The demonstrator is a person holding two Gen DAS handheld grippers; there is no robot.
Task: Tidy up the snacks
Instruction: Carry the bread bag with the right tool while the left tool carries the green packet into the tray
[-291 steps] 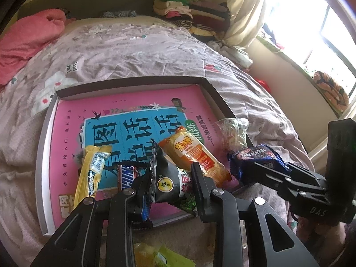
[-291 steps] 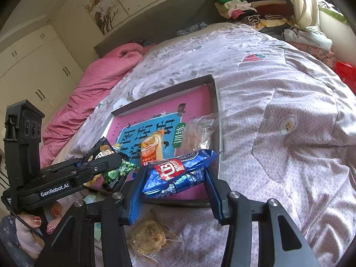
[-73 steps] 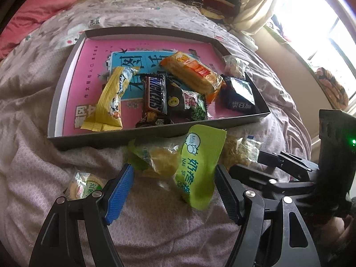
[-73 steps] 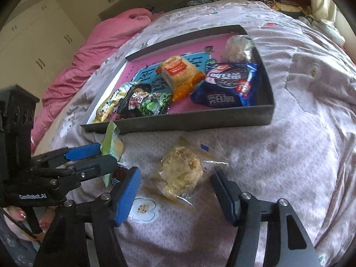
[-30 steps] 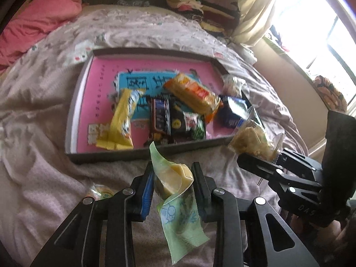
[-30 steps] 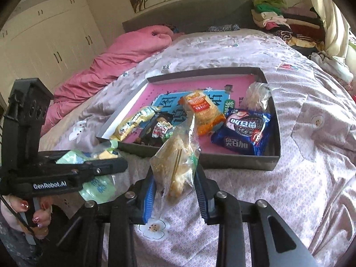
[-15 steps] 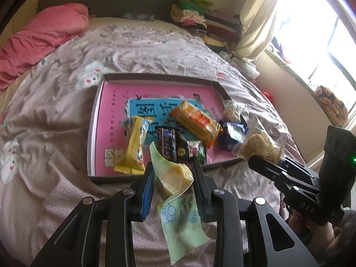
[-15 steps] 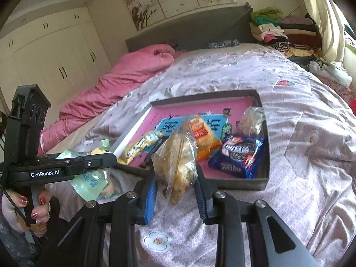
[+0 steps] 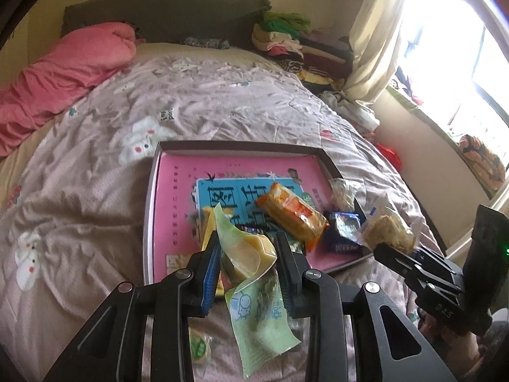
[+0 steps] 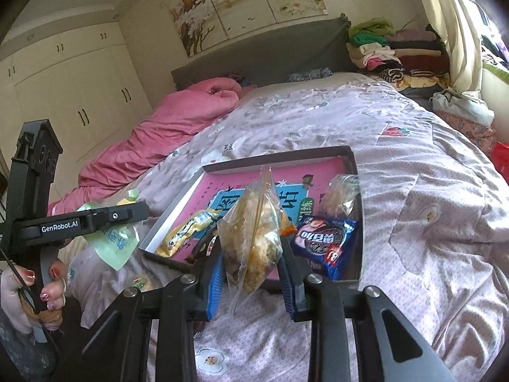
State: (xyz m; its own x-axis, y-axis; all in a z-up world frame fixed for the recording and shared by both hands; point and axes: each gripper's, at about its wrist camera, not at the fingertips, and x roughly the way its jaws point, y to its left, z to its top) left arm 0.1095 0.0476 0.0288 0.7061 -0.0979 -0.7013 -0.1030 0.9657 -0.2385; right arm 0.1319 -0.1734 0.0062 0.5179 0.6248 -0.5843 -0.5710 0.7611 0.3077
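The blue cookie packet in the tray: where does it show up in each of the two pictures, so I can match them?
Left wrist view: the blue cookie packet lies right of centre, at the tray's near right corner, beside the orange snack packet.
Right wrist view: it lies right of centre, against the tray's right wall.
Shared landmark: the grey tray with its pink and blue printed floor.
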